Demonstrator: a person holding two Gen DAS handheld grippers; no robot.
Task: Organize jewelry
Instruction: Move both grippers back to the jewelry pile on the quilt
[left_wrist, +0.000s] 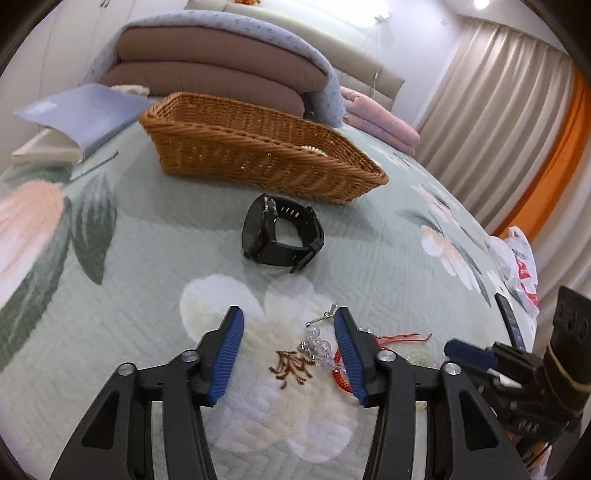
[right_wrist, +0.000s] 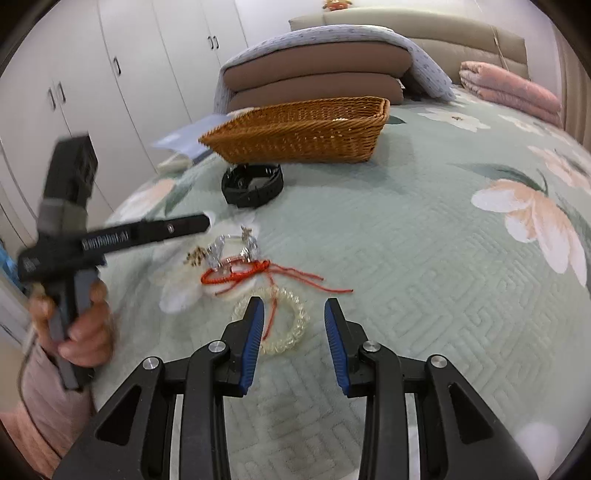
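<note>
A wicker basket (left_wrist: 258, 155) stands on the bed, with white beads (left_wrist: 314, 149) showing at its rim; it also shows in the right wrist view (right_wrist: 299, 133). A black watch (left_wrist: 282, 232) lies in front of it, also in the right wrist view (right_wrist: 253, 182). A clear crystal bracelet (left_wrist: 317, 345) and a red cord bracelet (right_wrist: 236, 275) lie together. A clear beaded bracelet (right_wrist: 286, 321) lies nearer. My left gripper (left_wrist: 288, 328) is open just above the crystal bracelet. My right gripper (right_wrist: 293, 314) is open over the beaded bracelet.
The green floral bedspread (right_wrist: 424, 240) covers the bed. Folded brown cushions (left_wrist: 207, 62) under a blue blanket and pink folded bedding (left_wrist: 380, 118) lie behind the basket. A blue folder (left_wrist: 81, 114) lies at the left. A plastic bag (left_wrist: 521, 269) is at the right edge.
</note>
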